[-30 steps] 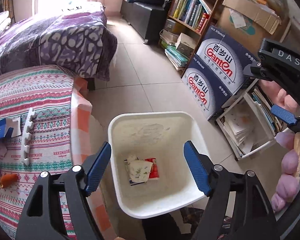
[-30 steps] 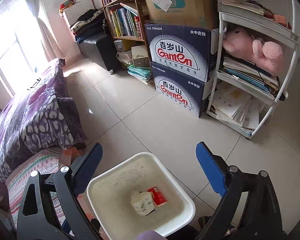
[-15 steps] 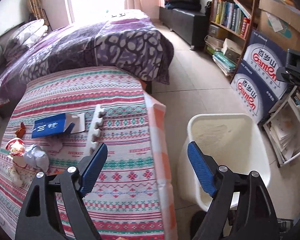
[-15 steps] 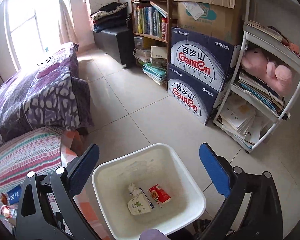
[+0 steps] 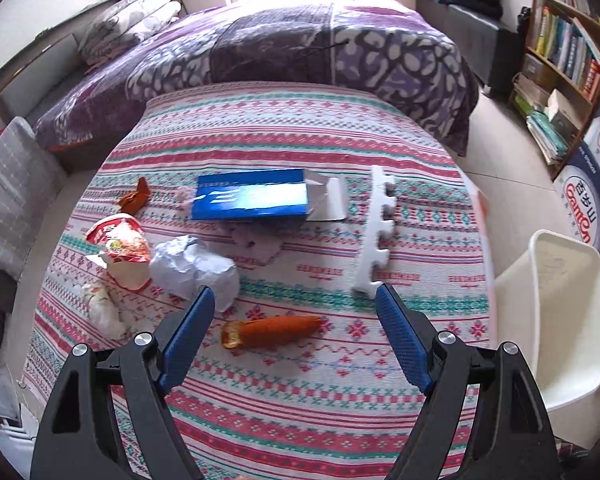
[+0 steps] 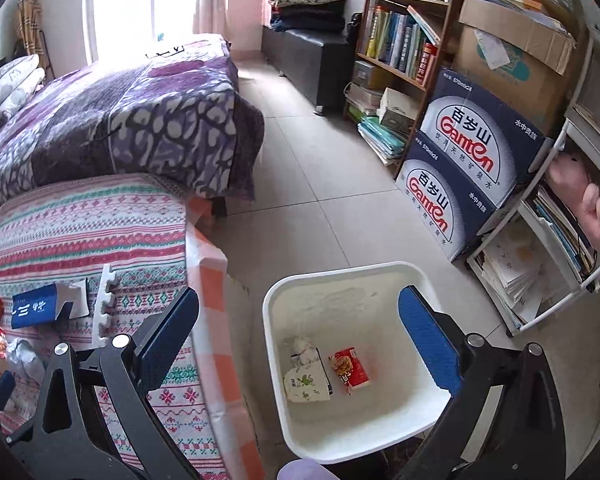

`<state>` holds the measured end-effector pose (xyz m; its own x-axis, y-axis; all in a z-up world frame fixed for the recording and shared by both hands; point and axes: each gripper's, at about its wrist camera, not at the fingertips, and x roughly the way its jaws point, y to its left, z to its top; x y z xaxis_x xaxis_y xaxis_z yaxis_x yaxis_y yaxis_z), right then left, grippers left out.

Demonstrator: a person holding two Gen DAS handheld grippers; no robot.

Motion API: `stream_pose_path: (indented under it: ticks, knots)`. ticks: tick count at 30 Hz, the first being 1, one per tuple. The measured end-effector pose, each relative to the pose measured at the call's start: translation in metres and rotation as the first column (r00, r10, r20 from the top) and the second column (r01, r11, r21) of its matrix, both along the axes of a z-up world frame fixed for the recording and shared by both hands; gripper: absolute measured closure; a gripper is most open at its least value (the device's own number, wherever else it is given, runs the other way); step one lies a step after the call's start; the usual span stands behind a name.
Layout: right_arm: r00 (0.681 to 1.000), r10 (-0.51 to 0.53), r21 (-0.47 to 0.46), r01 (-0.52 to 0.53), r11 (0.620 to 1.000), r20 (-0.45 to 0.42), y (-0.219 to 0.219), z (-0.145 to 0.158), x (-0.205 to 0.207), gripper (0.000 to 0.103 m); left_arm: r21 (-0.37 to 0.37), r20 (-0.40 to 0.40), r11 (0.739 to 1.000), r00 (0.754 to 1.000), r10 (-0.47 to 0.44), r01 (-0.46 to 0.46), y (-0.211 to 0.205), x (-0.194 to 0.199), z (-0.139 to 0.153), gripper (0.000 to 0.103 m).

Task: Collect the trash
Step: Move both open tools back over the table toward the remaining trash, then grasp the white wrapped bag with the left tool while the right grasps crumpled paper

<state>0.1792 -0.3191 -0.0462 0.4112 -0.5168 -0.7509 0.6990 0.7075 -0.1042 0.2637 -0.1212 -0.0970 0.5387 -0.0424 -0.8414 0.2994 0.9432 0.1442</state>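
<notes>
An orange sausage-like wrapper [image 5: 274, 330] with a torn end lies on the patterned worktop [image 5: 340, 412], below the left gripper [image 5: 294, 336], wide and empty; right gripper [image 6: 300, 340] gapes empty above the white bin [image 6: 276, 300]

Bright daylight through tall window [image 6: 116, 4] at far wall. Purple patterned bedspread on bed [image 6: 132, 120]. Pale beige tiled floor [image 6: 316, 184]. Wooden bookshelf [image 6: 400, 36] crammed with books, right side; dark upholstered bench [image 6: 312, 56] beside it.
</notes>
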Motion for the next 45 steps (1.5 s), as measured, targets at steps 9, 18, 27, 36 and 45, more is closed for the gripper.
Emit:
stream_pose_path:
  ticks: [9, 18, 27, 36, 45]
  knots:
    - [0.991, 0.118, 0.013, -0.117, 0.993, -0.057, 0.051, -0.018, 0.035, 0.007, 0.087, -0.117, 0.966, 0.961, 0.252, -0.243, 0.091, 0.047, -0.017, 0.023]
    - [0.956, 0.280, 0.003, -0.281, 0.960, -0.083, 0.105, -0.030, 0.060, 0.007, 0.101, -0.284, 0.914, 0.869, 0.405, -0.393, 0.180, 0.079, -0.049, 0.023]
    - [0.847, 0.516, 0.009, -0.519, 0.855, -0.130, 0.167, -0.049, 0.079, 0.007, 0.002, -0.385, 0.920, 0.849, 0.362, -0.391, 0.207, 0.089, -0.074, 0.042]
    - [0.694, 0.701, 0.041, -0.705, 0.708, -0.168, 0.216, -0.065, 0.099, 0.007, -0.087, -0.369, 0.899, 0.852, 0.372, -0.430, 0.236, 0.082, -0.037, 0.073]
    - [0.603, 0.772, 0.083, -0.775, 0.627, -0.199, 0.263, -0.079, 0.132, 0.007, -0.210, -0.266, 0.876, 0.888, 0.376, -0.434, 0.253, 0.072, 0.019, 0.073]
